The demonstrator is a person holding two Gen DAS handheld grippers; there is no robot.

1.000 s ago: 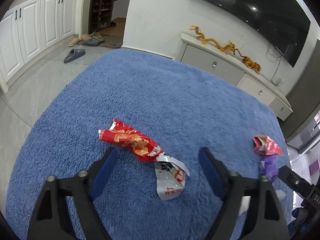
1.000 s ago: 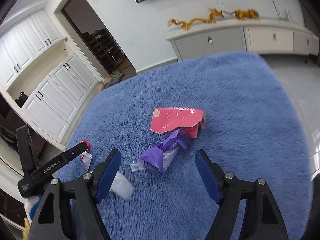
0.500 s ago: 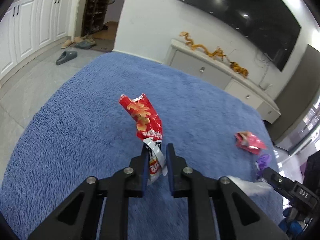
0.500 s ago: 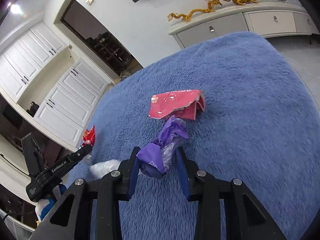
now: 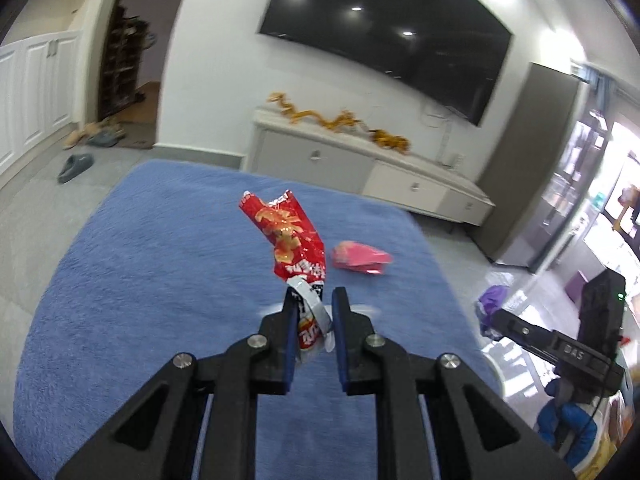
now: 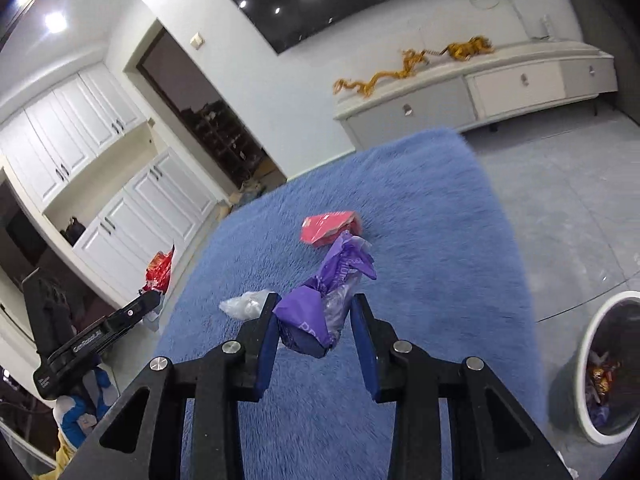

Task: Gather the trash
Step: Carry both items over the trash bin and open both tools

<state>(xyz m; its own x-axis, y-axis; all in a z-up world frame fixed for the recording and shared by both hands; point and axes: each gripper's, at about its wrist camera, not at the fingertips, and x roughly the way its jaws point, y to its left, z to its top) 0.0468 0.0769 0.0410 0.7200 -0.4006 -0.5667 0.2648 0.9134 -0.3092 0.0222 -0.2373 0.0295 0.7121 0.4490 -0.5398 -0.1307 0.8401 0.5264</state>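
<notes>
- We hold the left gripper [image 5: 313, 307] with its jaws clamped on the white lower end of a red snack wrapper [image 5: 291, 240]. They closed on it within the last second.
- The red snack wrapper stands up out of the jaws, clear of the blue rug [image 5: 152, 280], with its torn top end uppermost.
- We hold the right gripper [image 6: 315, 316] with its jaws clamped on a crumpled purple wrapper [image 6: 320, 308], having likewise closed on it within the last second.
- The purple wrapper is off the blue rug; its loose twisted end sticks out past the fingertips.
- A pink wrapper [image 6: 330, 228] lies flat on the blue rug, towards the rug's far edge. It is beyond both held items and touches neither.
- A clear crumpled plastic piece [image 6: 246, 304] lies on the blue rug, just beside the left finger of the right gripper as the right wrist view shows it.
- A white-rimmed waste bin [image 6: 588, 360] stands on the grey floor, off the right edge of the blue rug. Some wrappers are visible inside it.
- A low white cabinet [image 5: 360, 168] runs along the wall beyond the far edge of the blue rug.
- A grey slipper [image 5: 75, 164] lies on the floor past the rug's far left corner.
</notes>
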